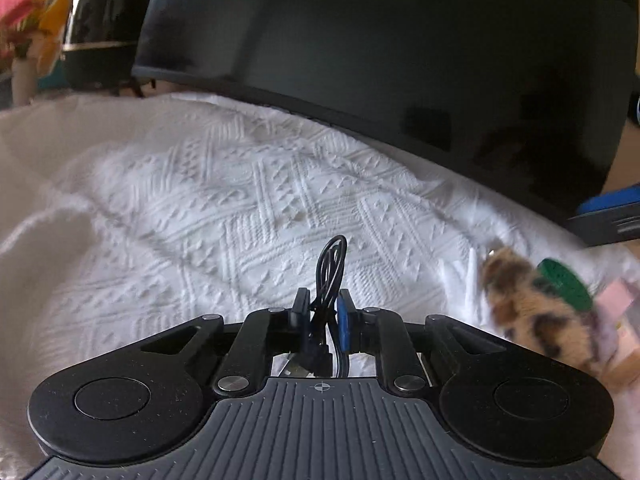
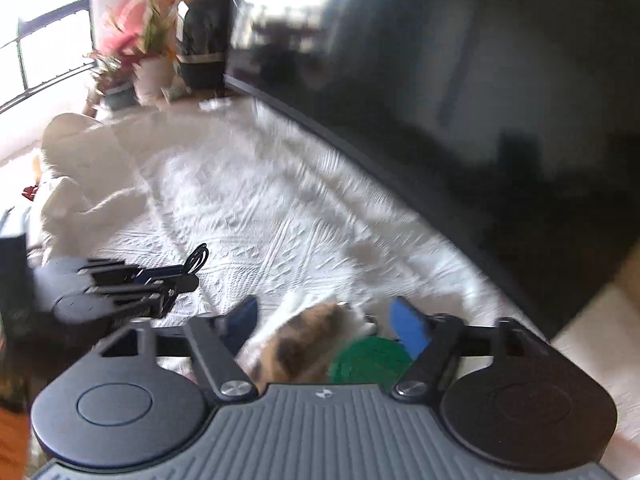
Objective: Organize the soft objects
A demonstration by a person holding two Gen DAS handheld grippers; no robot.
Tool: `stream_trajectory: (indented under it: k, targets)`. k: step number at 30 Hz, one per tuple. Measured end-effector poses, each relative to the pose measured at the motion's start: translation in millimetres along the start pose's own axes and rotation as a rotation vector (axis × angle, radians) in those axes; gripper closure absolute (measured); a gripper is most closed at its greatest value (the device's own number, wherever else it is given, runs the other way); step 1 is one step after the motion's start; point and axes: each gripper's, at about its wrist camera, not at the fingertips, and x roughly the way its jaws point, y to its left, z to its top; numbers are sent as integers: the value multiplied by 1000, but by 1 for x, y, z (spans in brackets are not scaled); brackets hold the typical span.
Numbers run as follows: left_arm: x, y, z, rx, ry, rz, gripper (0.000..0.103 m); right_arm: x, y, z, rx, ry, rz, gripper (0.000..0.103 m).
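The left gripper (image 1: 323, 316) has its jaws pressed on a coiled black cable (image 1: 330, 268), whose loop sticks up above the pads while the rest hangs below. The right gripper (image 2: 324, 320) has its jaws spread. A spotted plush toy (image 2: 304, 340) and a green round thing (image 2: 368, 360) lie between them, but the picture is blurred and I cannot tell if the pads touch the toy. Everything is over a white patterned blanket (image 1: 240, 184), in front of a big dark screen (image 1: 380, 60).

I judge that the step in hand is collecting: the cable is already picked up, and the toy is only being approached. The next move probably needs the right jaws to close around the soft body of the toy, not around the green part.

The left view shows the grip on the cable clearly, and the toy (image 1: 536, 312) only at its right edge. The right view shows the left gripper (image 2: 176, 280) from the side, and also flowers (image 2: 136, 28) by a window, and a crumpled white cloth (image 2: 80, 168) at the left.
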Motion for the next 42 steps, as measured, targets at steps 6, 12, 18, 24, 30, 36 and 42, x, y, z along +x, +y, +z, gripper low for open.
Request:
stream_trajectory:
  k: [6, 12, 18, 24, 30, 36, 42]
  targets:
    - [-3, 29, 4, -180, -19, -149, 87, 76, 7, 2, 56, 203, -67, 80]
    - [-4, 29, 4, -184, -28, -181, 87, 18, 11, 25, 38, 48, -8, 91]
    - [-11, 18, 5, -118, -56, -96, 87, -74, -9, 46, 55, -131, -8, 91]
    - [-49, -29, 47, -28, -140, -48, 87, -146, -49, 44, 92, -266, -41, 91]
    - [-92, -116, 88, 60, -249, -162, 87, -226, -98, 28, 142, -411, -94, 91]
    - [-93, -212, 99, 138, -228, -325, 87, -294, -141, 0, 165, -497, -211, 91]
    - [-72, -298, 91, 212, -149, -452, 87, -326, -182, -41, 225, -513, -306, 91]
